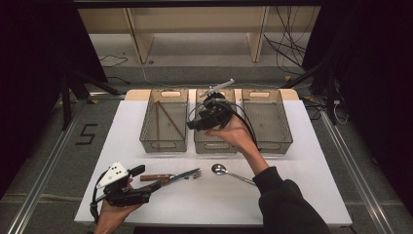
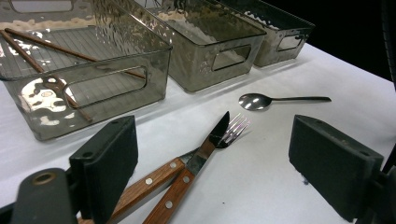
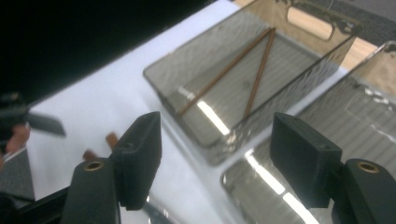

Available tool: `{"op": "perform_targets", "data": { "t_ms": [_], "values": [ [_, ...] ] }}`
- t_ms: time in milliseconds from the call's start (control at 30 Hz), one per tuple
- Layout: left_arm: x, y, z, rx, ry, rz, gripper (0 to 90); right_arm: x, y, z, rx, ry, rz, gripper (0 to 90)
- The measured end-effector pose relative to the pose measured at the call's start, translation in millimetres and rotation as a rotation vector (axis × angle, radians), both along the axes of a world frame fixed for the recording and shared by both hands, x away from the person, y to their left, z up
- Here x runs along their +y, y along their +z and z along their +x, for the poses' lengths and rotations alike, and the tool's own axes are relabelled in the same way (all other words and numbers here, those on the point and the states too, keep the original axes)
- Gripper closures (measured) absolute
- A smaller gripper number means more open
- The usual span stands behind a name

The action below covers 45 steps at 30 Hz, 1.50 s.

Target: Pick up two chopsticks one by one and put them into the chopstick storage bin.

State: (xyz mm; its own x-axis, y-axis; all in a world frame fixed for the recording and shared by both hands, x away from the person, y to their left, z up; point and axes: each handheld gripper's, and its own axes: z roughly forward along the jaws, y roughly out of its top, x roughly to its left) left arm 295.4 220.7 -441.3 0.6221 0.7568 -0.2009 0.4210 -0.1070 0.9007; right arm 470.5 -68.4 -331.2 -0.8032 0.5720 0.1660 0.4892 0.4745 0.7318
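Above the middle bin, right claw gapes wide, empty.

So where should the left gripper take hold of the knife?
By the wooden handle, coming in low from the near end. The knife lies flat with its blade crossing the fork, so the handle end toward the open left gripper is the easier part to pinch, though the fork's handle lies close alongside.
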Motion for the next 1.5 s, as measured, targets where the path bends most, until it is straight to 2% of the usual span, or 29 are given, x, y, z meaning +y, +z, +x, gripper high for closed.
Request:
{"op": "perform_targets", "data": {
  "t_ms": [233, 333, 500, 600, 633, 833, 1067, 1167, 1233, 1500],
  "values": [
    [-0.4, -0.4, 0.3, 0.001, 0.000, 0.000, 15.3, -26.1, -9.1, -22.6, 0.003, 0.017, -0.039, 33.3],
    [-0.5, -0.7, 0.6, 0.001, 0.000, 0.003, 15.3, -37.2, -14.8, -29.1, 0.005, 0.010, -0.048, 33.3],
    [-0.2, -1.2, 0.8, 0.002, 0.002, 0.004, 15.3, -52.7, -23.5, -38.1, 0.016, 0.000, -0.091, 32.6],
    [0.0, -1.7, 1.0, 0.003, 0.004, 0.008, 15.3, -61.3, -29.4, -44.7, 0.035, 0.004, -0.116, 30.1],
    [0.3, -1.8, 1.2, 0.002, 0.003, 0.011, 15.3, -64.5, -32.3, -46.4, 0.028, 0.014, -0.130, 30.1],
    [0.0, -2.4, 1.5, 0.007, 0.006, 0.014, 15.3, -80.3, -47.0, -57.5, 0.060, 0.000, -0.162, 30.1],
    [-0.1, -2.6, 1.7, 0.007, 0.005, 0.015, 15.3, -90.7, -59.4, -66.5, 0.080, -0.010, -0.214, 31.1],
    [0.0, -2.7, 1.8, 0.007, 0.005, 0.015, 15.3, -92.6, -62.8, -68.6, 0.102, -0.026, -0.228, 31.9],
    [-0.2, -2.5, 1.7, 0.006, 0.004, 0.014, 15.3, -93.0, -66.7, -69.1, 0.101, -0.029, -0.256, 32.2],
    [-1.0, -1.9, 1.1, 0.004, -0.001, 0.014, 15.3, -89.9, -83.8, -69.6, 0.151, -0.010, -0.347, 32.7]
  ]
}}
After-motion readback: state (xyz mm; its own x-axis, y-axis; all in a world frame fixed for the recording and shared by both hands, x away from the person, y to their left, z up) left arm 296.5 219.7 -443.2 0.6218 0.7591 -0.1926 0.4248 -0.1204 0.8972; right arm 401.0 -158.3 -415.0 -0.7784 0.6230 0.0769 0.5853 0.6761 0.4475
